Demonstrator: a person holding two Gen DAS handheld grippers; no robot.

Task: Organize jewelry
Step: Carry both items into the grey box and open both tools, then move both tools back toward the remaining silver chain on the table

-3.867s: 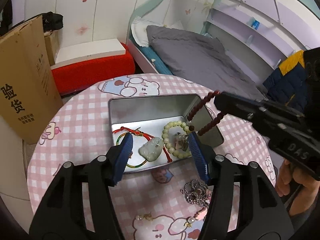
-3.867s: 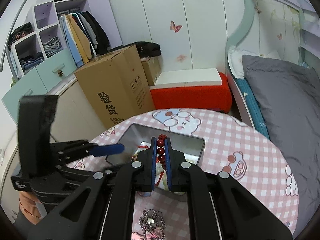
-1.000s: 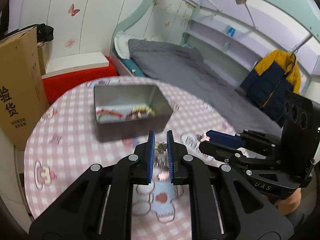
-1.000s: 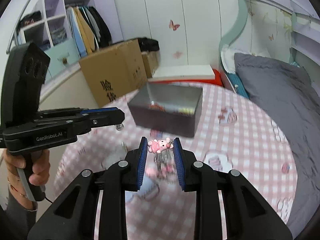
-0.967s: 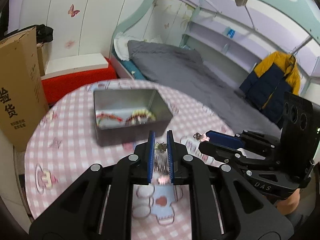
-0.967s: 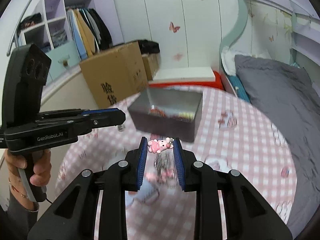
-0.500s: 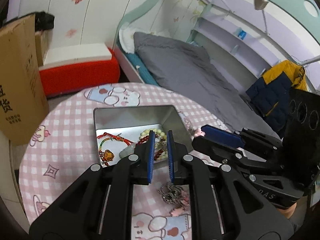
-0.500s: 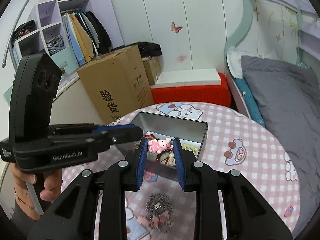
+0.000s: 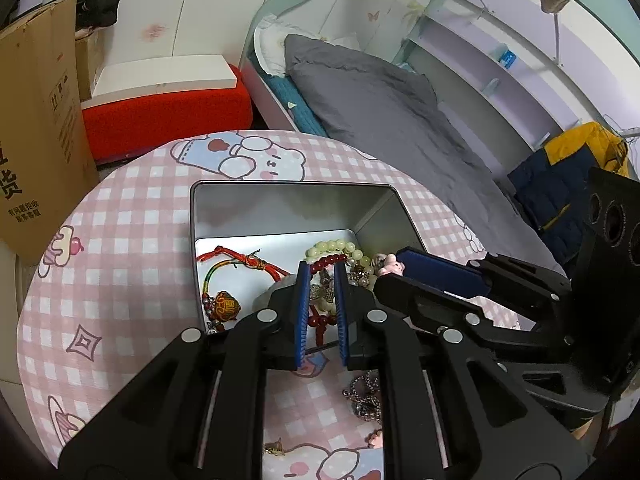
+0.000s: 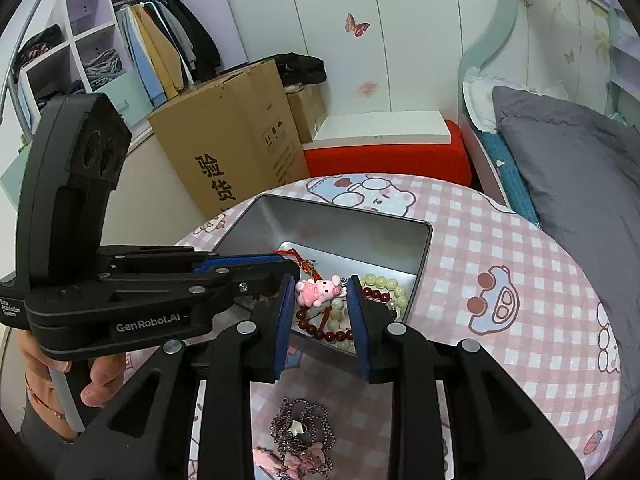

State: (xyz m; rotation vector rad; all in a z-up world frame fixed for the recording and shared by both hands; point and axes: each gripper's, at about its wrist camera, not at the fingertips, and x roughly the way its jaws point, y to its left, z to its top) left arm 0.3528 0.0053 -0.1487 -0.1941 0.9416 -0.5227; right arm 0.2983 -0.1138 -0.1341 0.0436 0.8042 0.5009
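Your left tongs [image 9: 321, 280] pinch a small silver charm [image 9: 322, 293] over the tin [image 9: 280, 200]. Your right tongs [image 10: 320, 294], narrowly parted, grip a pink pig charm [image 10: 319, 291] above the tin's near rim; a chain [image 10: 300, 432] lies on the desk [image 10: 520, 280].

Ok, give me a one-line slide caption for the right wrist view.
Right gripper holds a pink pig charm over the open metal tin of bracelets.

The tin box [image 9: 208, 216] is bare metal, brushed and softly reflective, on a matt printed check tablecloth [image 9: 132, 216]. Inside lie glossy dark-red beads [image 10: 320, 330], pale waxy-looking beads [image 10: 384, 283] and red braided cord [image 9: 240, 258]. The pink pig charm [image 10: 318, 291] looks like smooth plastic — the ball-chain necklace [image 10: 300, 436] is shiny metal.
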